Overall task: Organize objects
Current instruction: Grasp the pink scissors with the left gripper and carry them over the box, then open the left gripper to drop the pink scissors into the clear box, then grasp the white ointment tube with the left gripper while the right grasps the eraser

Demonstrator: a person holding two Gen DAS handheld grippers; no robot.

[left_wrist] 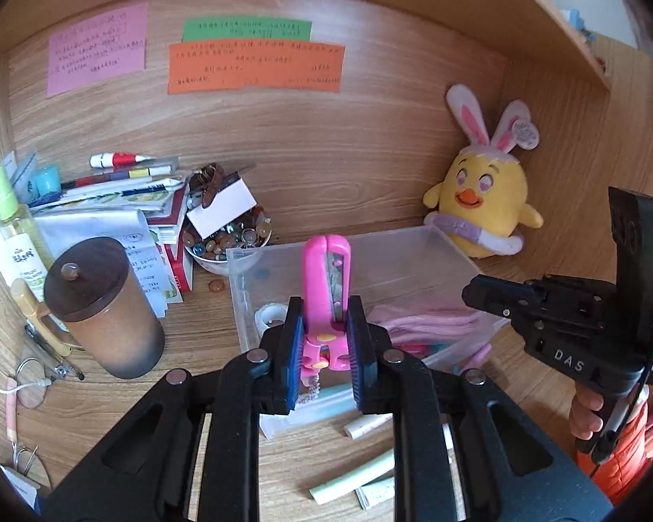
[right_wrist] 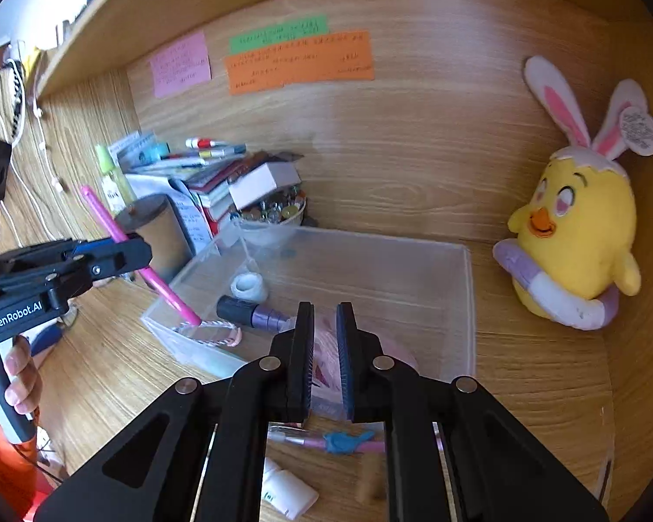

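My left gripper is shut on a pink folding tool with a beaded cord hanging under it. The tool is held upright over the near left corner of a clear plastic box. In the right wrist view the same left gripper holds the pink tool edge-on at the box's left wall. My right gripper hangs over the box's near side, jaws shut with nothing between them; it also shows side-on as the right gripper. A tape roll, a purple marker and pink fluffy stuff lie in the box.
A brown lidded mug, a bowl of beads and a pile of books crowd the left. A yellow chick plush stands in the back right corner. Pale sticks and a pink pen lie in front of the box.
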